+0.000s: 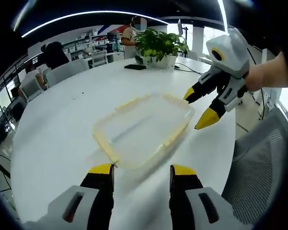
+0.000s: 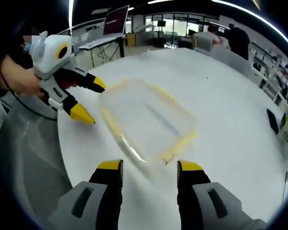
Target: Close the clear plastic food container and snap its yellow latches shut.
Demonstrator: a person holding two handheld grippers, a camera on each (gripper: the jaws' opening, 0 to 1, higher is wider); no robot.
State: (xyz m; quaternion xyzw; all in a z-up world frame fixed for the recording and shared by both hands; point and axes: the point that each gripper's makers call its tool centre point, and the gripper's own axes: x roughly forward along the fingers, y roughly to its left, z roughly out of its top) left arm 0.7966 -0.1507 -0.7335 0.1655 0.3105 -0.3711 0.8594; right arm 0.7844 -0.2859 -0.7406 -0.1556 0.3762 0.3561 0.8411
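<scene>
Left tool (image 1: 141, 171): jaws spread wide, nothing between them, hovering just short of the near edge of the clear plastic food container (image 1: 143, 129). In the right gripper view this same tool appears at the far left, held in a hand (image 2: 17, 76), its yellow tips pointing at the container's left side without touching it.

Right tool (image 2: 150, 166): jaws likewise wide apart and empty, positioned just short of the container (image 2: 149, 120). In the left gripper view it enters from the right, its two yellow tips close beside the container's far right corner, held by a hand (image 1: 266, 72).

The container lies flat on the white bench (image 1: 62, 124), between the two tools. Its yellow latches (image 1: 177, 136) line the rim; whether they are snapped down cannot be told through the blur.

Beyond the container, at the bench's far edge, stand a potted plant (image 1: 159, 45) and a dark phone (image 1: 135, 67). A grey mesh chair (image 1: 261, 167) stands beside the bench, right of the left tool.
</scene>
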